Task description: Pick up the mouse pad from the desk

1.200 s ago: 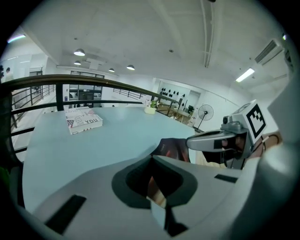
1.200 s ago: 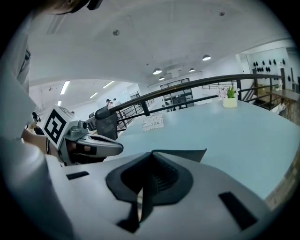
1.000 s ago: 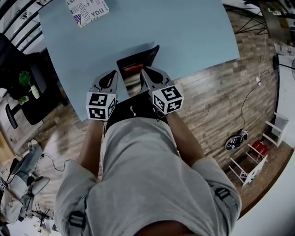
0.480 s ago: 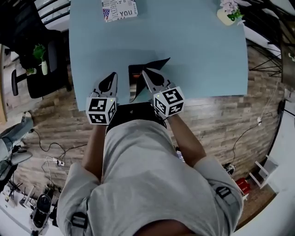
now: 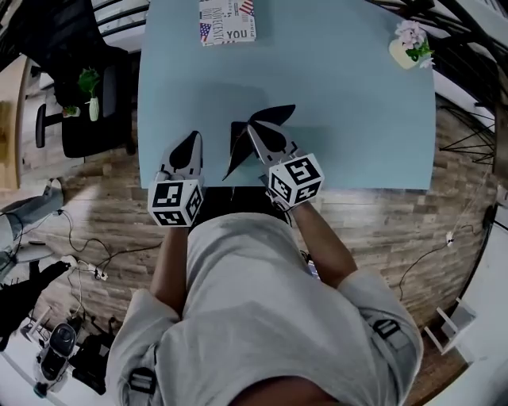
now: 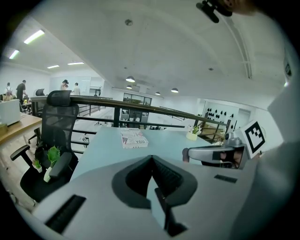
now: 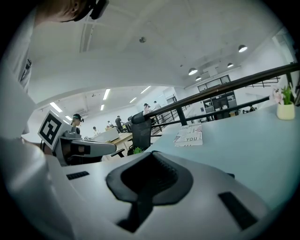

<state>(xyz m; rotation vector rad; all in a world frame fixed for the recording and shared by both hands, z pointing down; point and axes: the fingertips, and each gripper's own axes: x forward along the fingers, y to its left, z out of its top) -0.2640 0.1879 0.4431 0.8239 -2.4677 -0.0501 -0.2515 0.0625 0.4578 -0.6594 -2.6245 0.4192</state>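
Observation:
The black mouse pad (image 5: 238, 149) hangs off the light blue desk (image 5: 357, 119), tilted on edge near the desk's front edge. My right gripper (image 5: 256, 128) is shut on its upper part; in the right gripper view the mouse pad (image 7: 139, 206) shows as a dark strip pinched between the jaws. My left gripper (image 5: 190, 139) hovers just left of the pad, jaws together with nothing between them. In the left gripper view the right gripper (image 6: 213, 153) shows at the right, with the pad's dark edge behind it.
A printed book (image 5: 228, 20) lies at the desk's far edge. A small flower pot (image 5: 411, 41) stands at the far right corner. A black office chair (image 5: 83, 111) with small plants sits left of the desk. Cables lie on the wooden floor (image 5: 381, 222).
Both grippers have risen and moved over the desk's front edge. The pad has come up with the right gripper and now hangs on edge.

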